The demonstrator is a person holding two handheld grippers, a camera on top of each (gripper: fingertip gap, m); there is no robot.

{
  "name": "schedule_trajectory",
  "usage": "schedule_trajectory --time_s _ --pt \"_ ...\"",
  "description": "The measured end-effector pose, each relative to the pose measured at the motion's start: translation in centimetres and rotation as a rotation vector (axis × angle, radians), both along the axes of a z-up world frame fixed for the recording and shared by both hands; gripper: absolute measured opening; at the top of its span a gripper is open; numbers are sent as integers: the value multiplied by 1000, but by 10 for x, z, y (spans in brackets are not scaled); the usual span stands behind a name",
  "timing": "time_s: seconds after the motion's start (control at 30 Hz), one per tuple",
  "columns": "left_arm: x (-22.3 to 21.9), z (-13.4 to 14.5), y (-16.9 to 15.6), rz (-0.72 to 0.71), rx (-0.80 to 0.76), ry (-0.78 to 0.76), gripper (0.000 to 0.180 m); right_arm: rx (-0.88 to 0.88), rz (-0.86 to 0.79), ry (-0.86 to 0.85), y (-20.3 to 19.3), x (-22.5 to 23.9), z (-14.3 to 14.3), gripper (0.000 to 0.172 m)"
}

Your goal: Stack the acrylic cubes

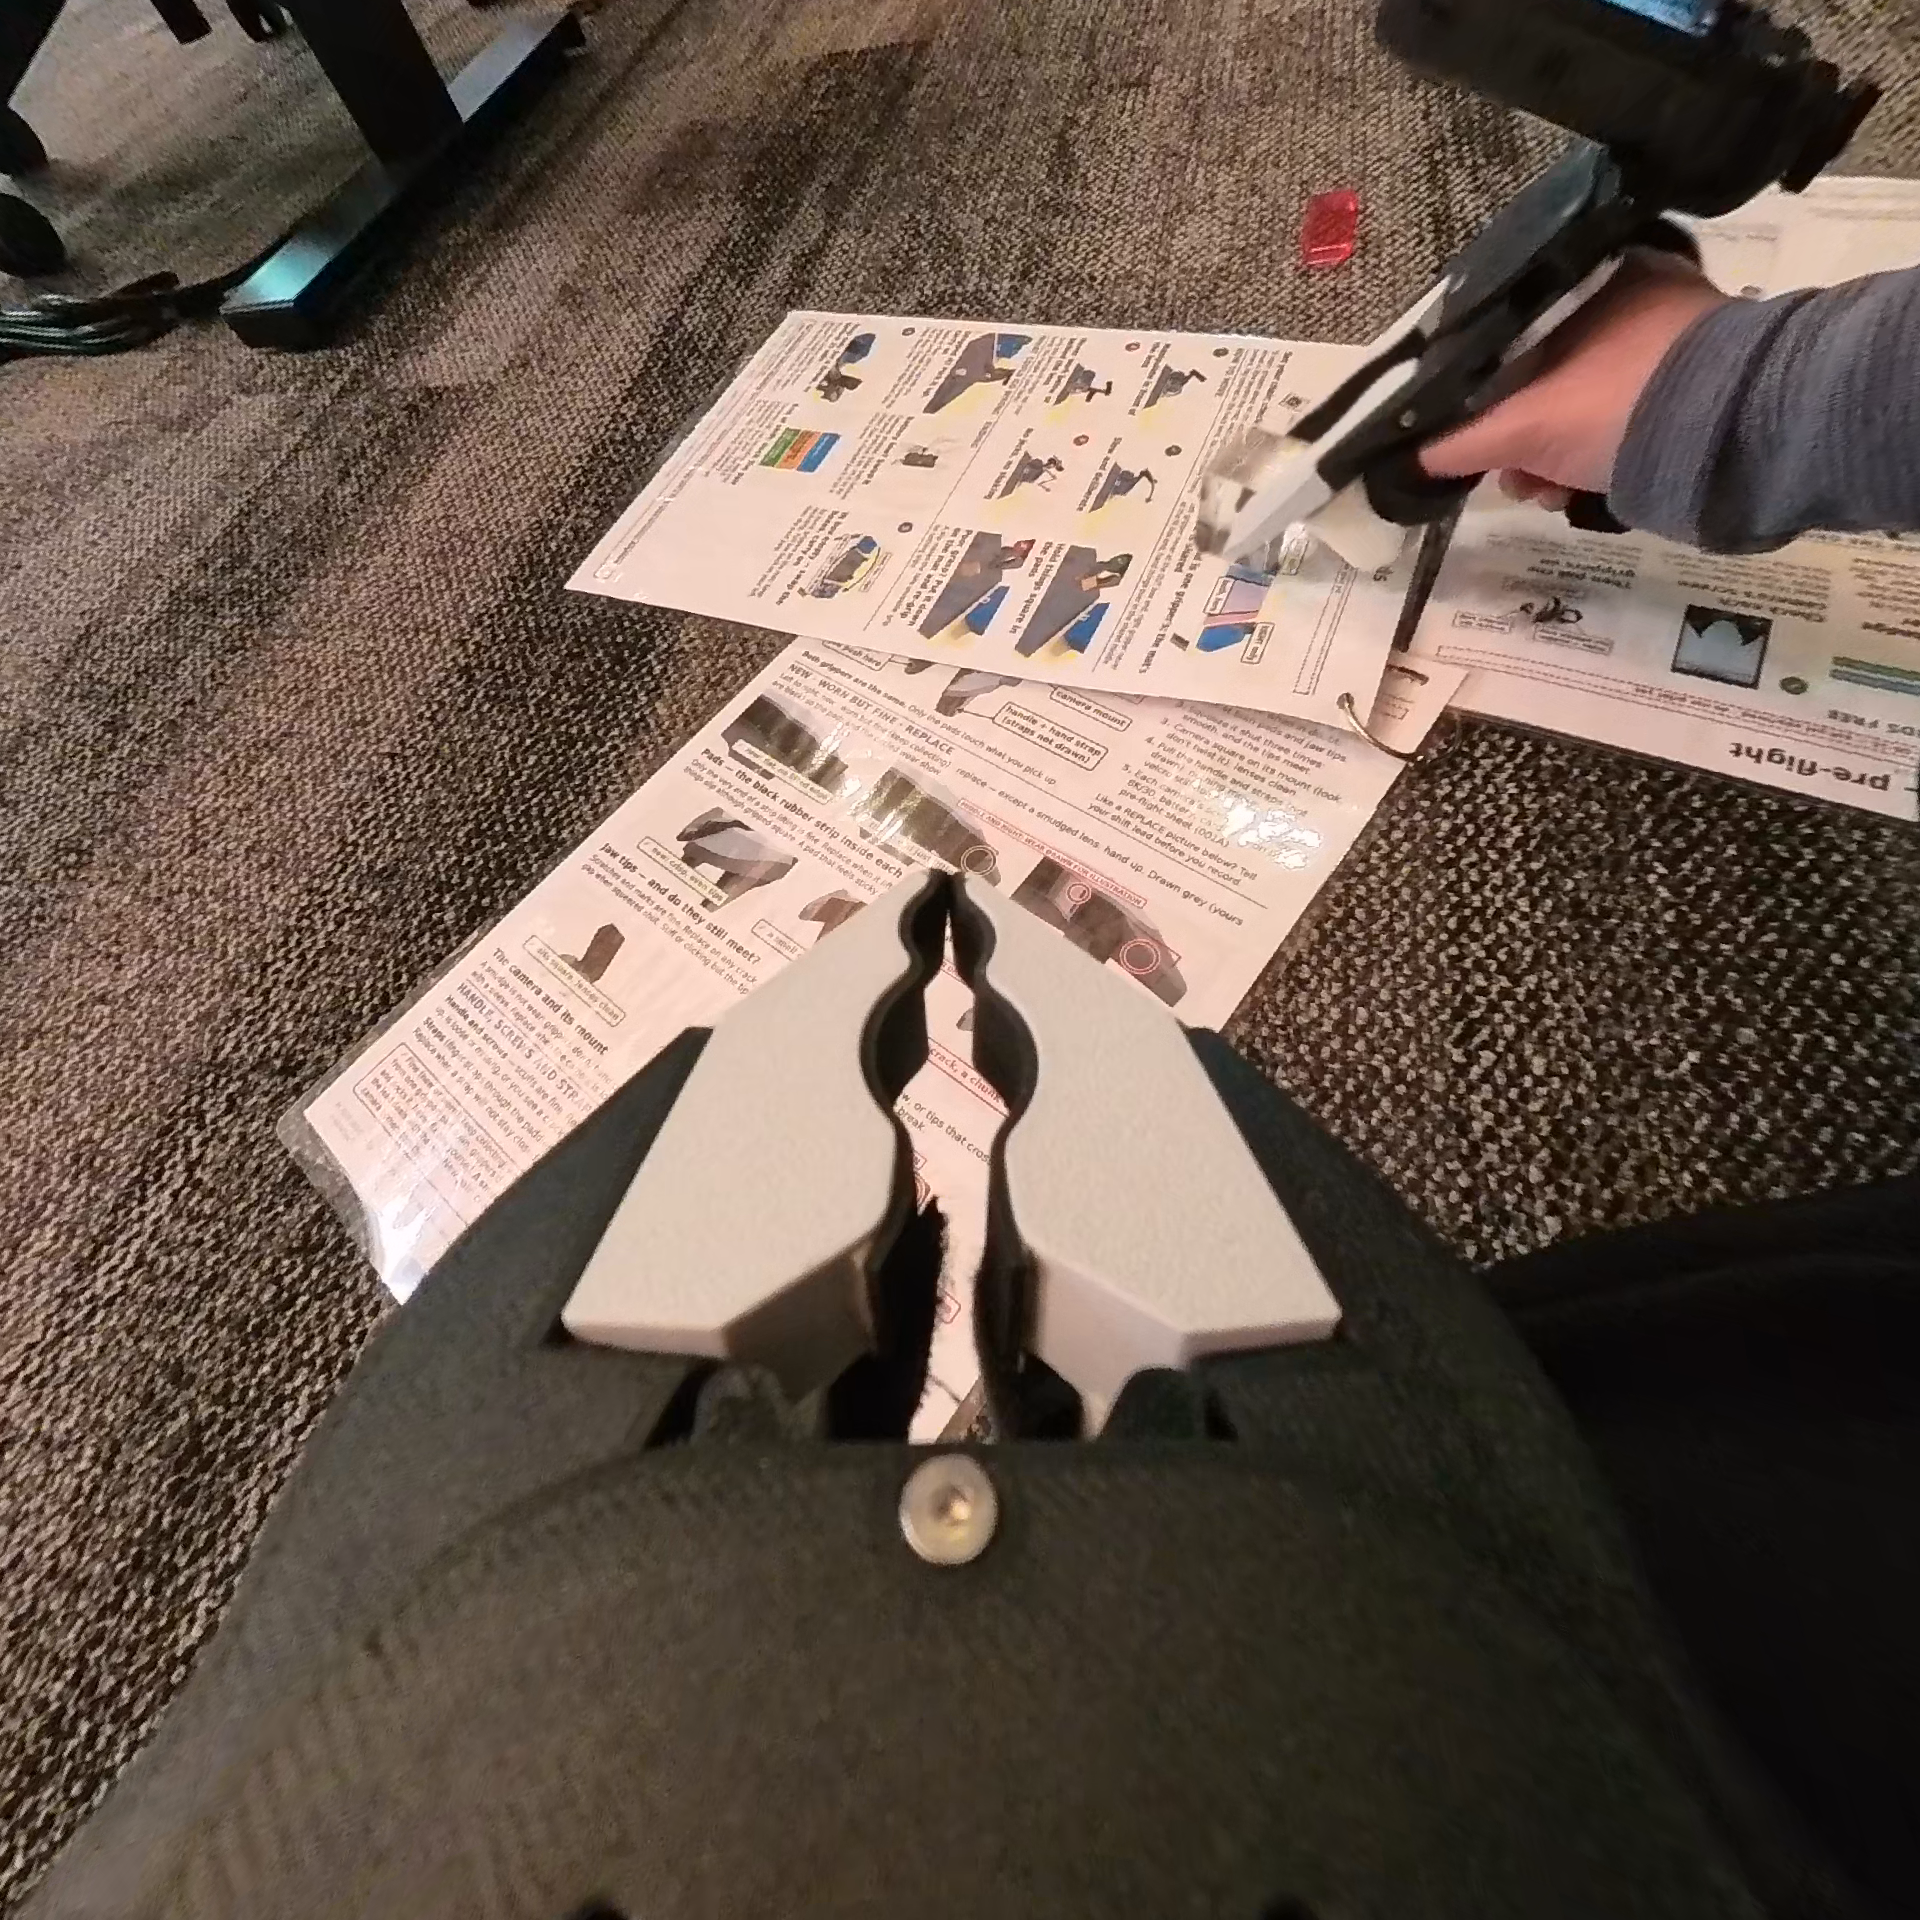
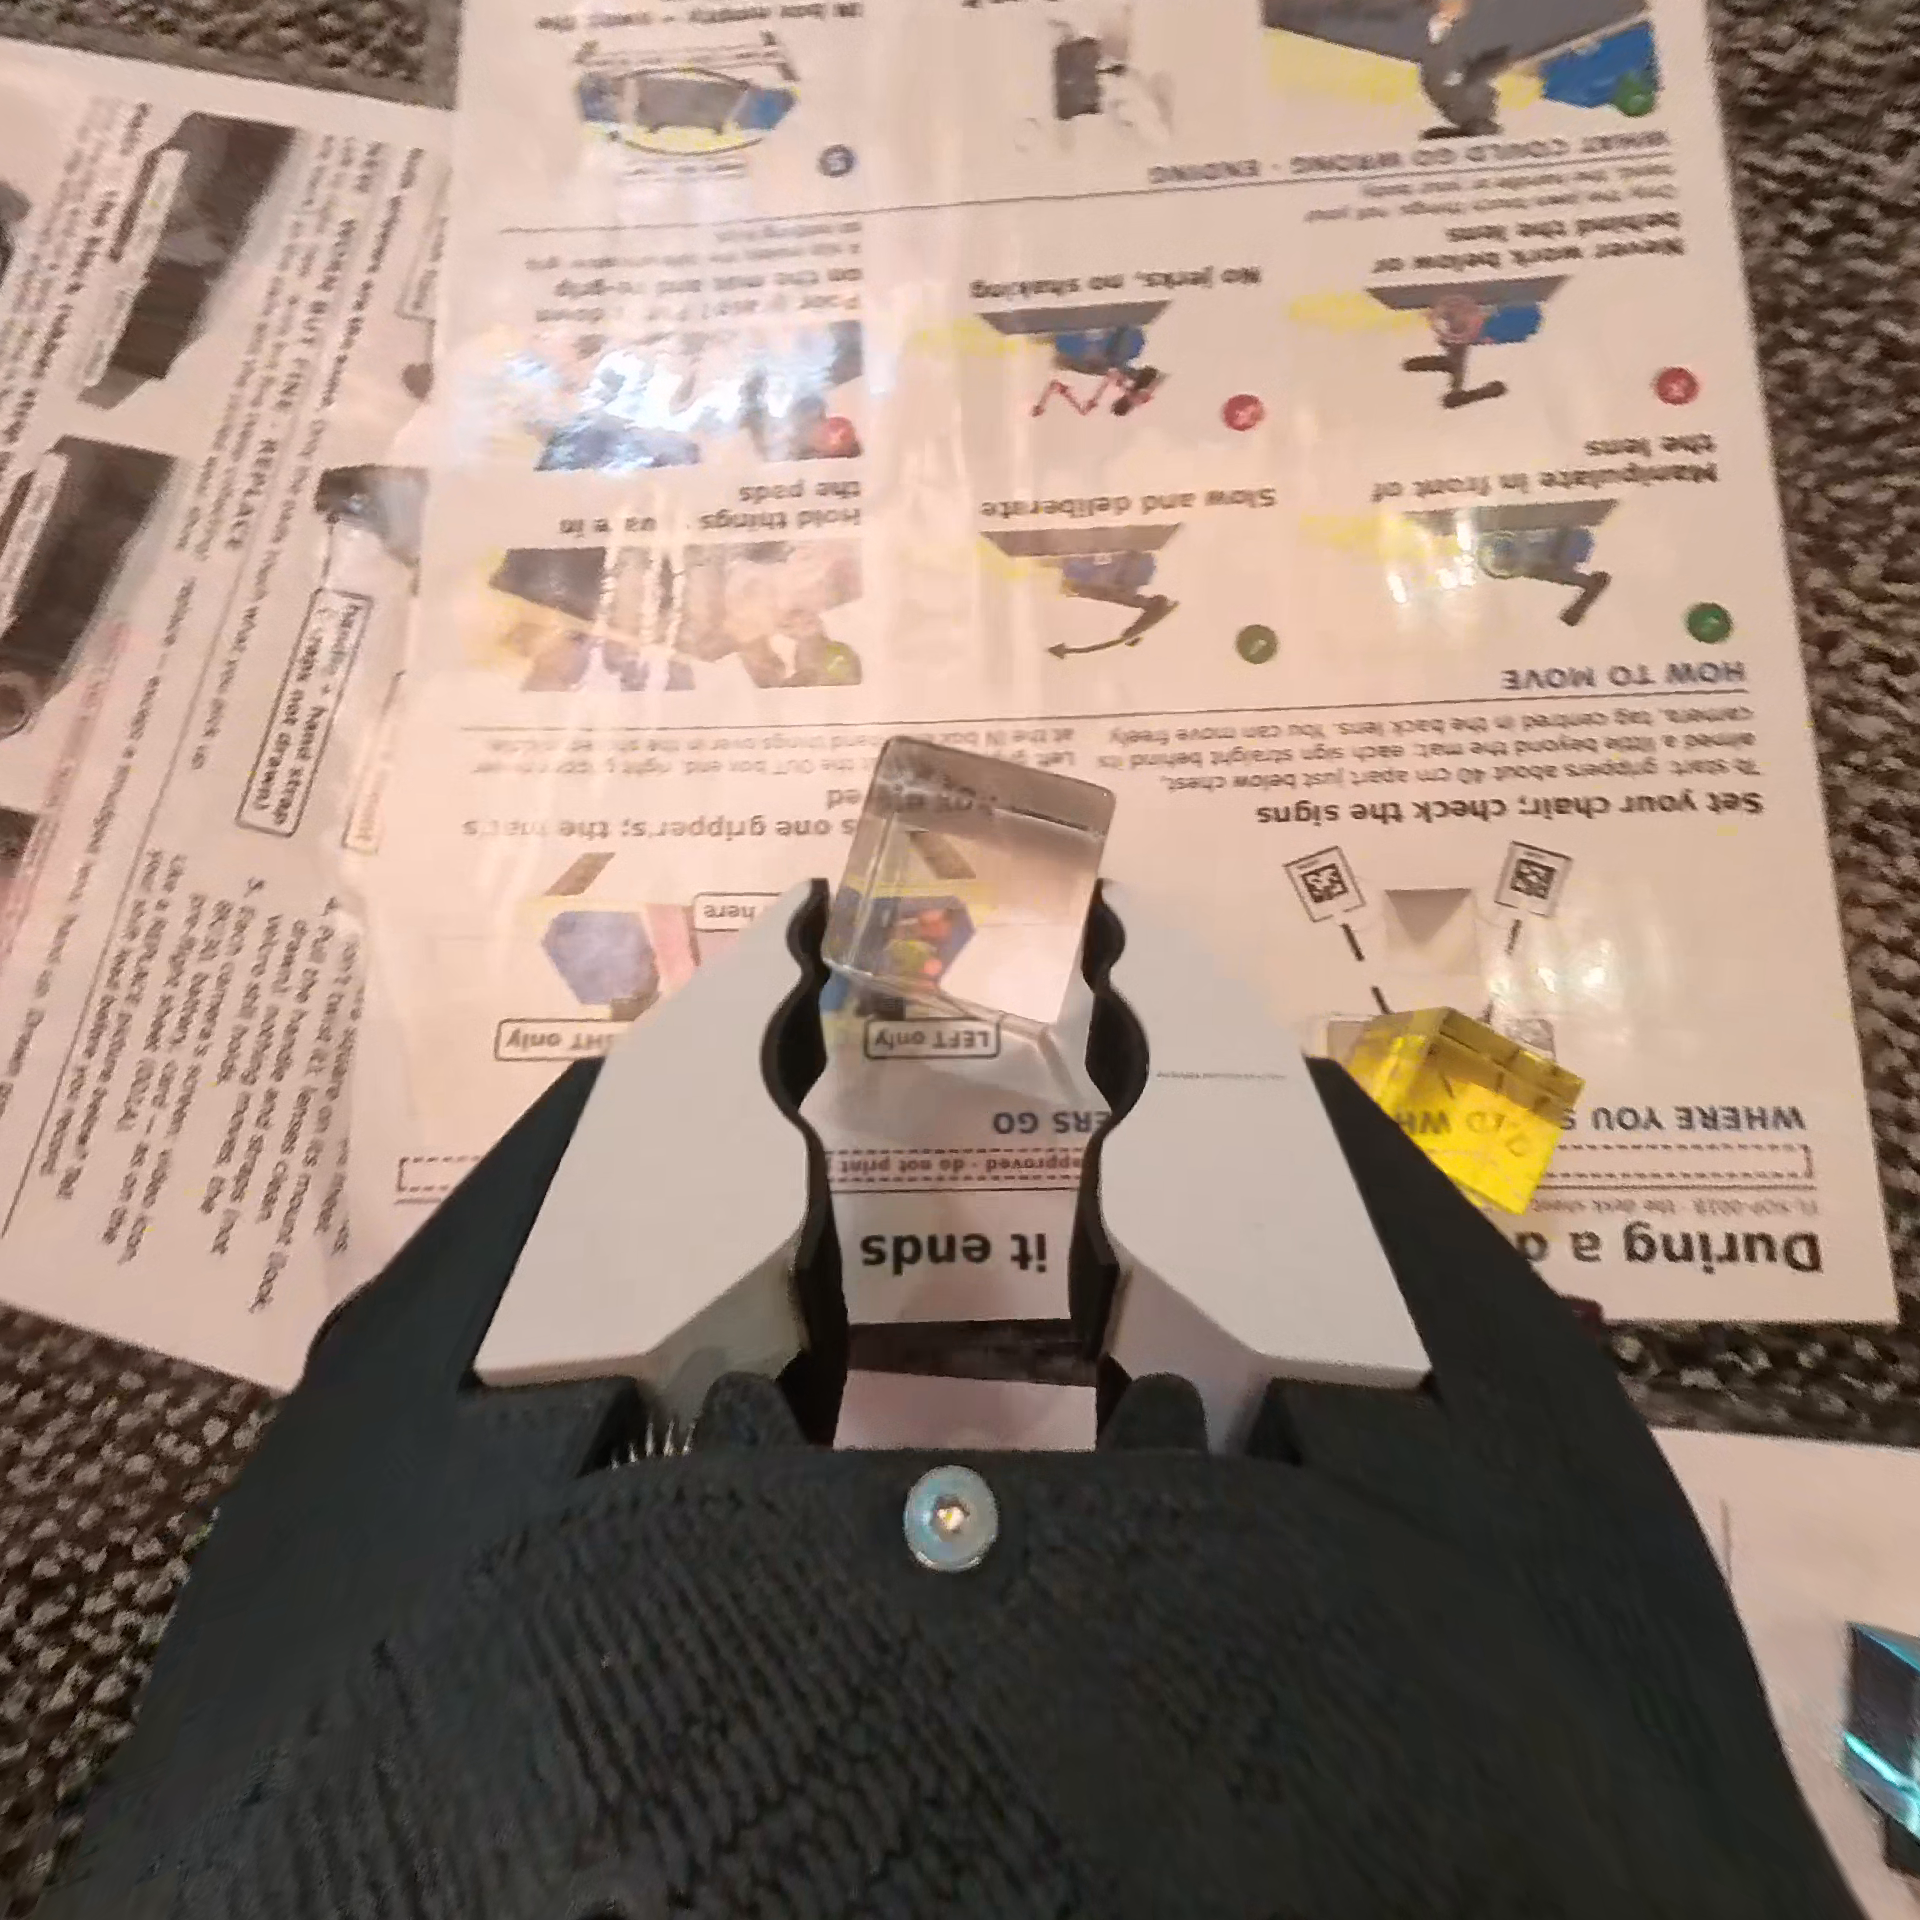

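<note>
My right gripper is shut on a clear cube, pinched tilted between the two fingertips above a laminated instruction sheet. The left wrist view shows the same gripper in a person's hand, with the clear cube at its tips over that sheet. A yellow see-through cube lies on the sheet just right of my right finger. My left gripper is shut with nothing between its tips, over a second laminated sheet on the carpet.
The sheets lie on grey mottled carpet, joined by a metal ring. More paper lies at the right. A small red see-through piece lies farther off. Black furniture feet stand at the far left. A dark shiny block lies at the lower right. About 35 centimetres separates my left fingertips from my right.
</note>
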State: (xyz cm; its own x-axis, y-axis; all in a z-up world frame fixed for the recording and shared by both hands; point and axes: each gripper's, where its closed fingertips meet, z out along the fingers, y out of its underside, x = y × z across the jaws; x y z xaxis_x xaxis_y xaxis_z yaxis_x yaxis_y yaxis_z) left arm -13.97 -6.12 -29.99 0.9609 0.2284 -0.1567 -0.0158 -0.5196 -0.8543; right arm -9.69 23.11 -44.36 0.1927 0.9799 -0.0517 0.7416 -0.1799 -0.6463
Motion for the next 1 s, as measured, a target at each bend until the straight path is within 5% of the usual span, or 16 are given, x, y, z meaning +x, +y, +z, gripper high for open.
schedule_trajectory --time_s 0.37,0.57,0.7,1.0 --pt "-1 1 0 3 7 -3 0 -61 157 -22 -31 6 -2 48" --pt "-1 1 0 2 8 -4 0 -31 168 191 -25 3 33 58" --pt "-1 1 0 4 10 -5 0 28 64 311 0 8 54 58" --pt "-1 1 0 2 6 -6 0 155 -248 159 63 44 32 49"
